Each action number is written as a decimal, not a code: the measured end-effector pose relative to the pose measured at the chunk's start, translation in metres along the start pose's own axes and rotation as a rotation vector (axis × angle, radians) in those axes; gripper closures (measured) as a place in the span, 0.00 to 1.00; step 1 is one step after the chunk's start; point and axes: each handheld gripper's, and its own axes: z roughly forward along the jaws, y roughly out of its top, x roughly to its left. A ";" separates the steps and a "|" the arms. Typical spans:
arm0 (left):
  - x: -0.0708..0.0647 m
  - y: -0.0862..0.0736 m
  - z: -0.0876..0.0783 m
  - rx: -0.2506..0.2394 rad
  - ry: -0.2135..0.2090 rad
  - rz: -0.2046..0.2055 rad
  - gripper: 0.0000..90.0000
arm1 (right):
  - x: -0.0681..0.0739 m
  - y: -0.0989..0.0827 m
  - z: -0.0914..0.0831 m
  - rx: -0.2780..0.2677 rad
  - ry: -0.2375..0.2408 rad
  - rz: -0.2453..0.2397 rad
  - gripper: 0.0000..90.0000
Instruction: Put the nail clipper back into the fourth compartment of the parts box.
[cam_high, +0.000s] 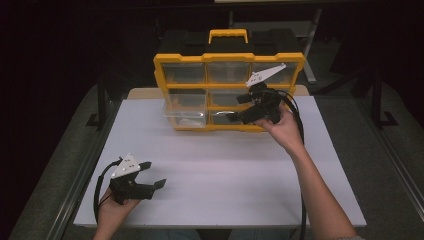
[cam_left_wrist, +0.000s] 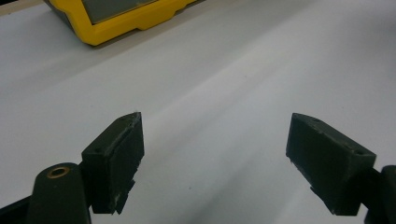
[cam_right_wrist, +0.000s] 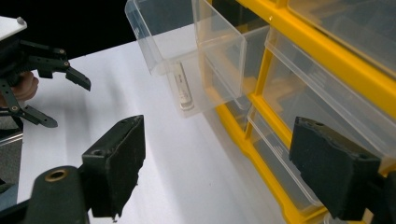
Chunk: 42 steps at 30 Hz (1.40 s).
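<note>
Nearest the high camera, the left claw (cam_high: 153, 174) hovers low over the white tabletop (cam_high: 225, 175), well in front of the yellow organizer (cam_high: 229, 90), its jaws spread wide and holding nothing. Farther back, the right claw (cam_high: 234, 116) sits close against the organizer's lower row of drawers, gripped by the right hand (cam_high: 285, 127); in the right gripper view its jaws also stand released, with nothing between them. A clear plastic drawer (cam_right_wrist: 187, 60) on the organizer's left column is pulled out over the tabletop, and a small white part (cam_right_wrist: 183, 88) lies inside it. The organizer stands upright at the tabletop's far edge, its yellow handle (cam_high: 228, 35) on top.
</note>
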 end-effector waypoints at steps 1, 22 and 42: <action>0.000 0.000 0.000 0.001 -0.001 0.000 0.21 | 0.000 -0.003 0.000 0.000 0.000 0.001 0.19; 0.000 0.000 0.000 0.002 0.002 0.004 0.21 | 0.001 -0.041 -0.001 0.001 -0.002 0.018 0.18; 0.000 0.000 0.000 0.001 0.004 0.000 0.21 | 0.001 -0.077 -0.006 0.003 -0.019 0.057 0.18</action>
